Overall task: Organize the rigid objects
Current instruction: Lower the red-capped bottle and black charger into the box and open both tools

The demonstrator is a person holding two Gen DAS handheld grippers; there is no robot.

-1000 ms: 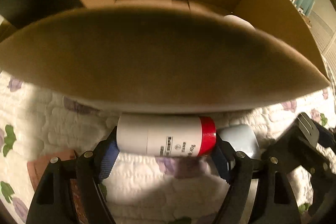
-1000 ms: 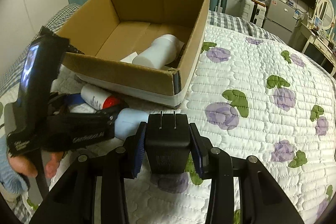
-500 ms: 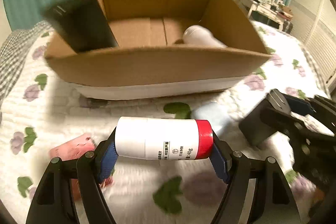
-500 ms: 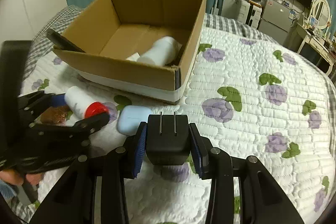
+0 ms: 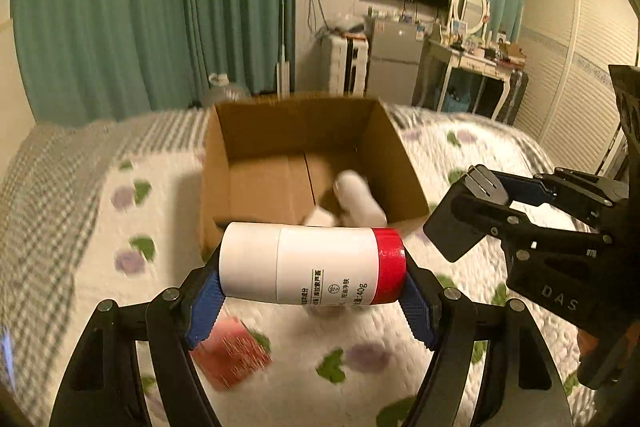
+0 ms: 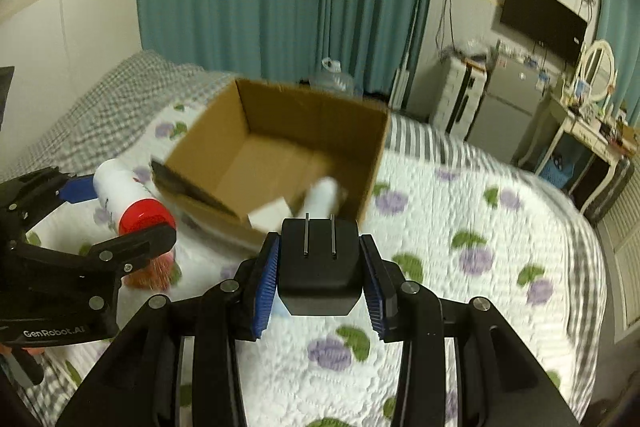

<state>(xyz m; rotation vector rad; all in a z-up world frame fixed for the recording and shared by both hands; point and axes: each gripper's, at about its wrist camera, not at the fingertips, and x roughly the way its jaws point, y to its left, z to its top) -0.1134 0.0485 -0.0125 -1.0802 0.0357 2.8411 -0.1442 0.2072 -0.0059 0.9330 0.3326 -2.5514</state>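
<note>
My left gripper point(image 5: 312, 301) is shut on a white tube with a red cap point(image 5: 312, 265), held sideways above the quilt; it also shows in the right wrist view point(image 6: 132, 199). My right gripper point(image 6: 320, 287) is shut on a black plug adapter point(image 6: 318, 267), prongs up; the adapter also shows in the left wrist view point(image 5: 464, 227). An open cardboard box point(image 5: 248, 131) sits ahead on the bed, also in the right wrist view point(image 6: 372, 163). Inside it lie a white bottle point(image 5: 360, 199) and a small white box point(image 6: 270, 217).
A red packet point(image 5: 232, 351) lies on the quilt point(image 6: 460, 211) below my left gripper. A dark flat object point(image 6: 176, 179) leans at the box's near left corner. Green curtains, a fridge and a dresser stand beyond the bed.
Both grippers have risen and pulled back from the box with their objects held. The box now looks smaller and farther away. The pale blue case on the quilt is hidden.
</note>
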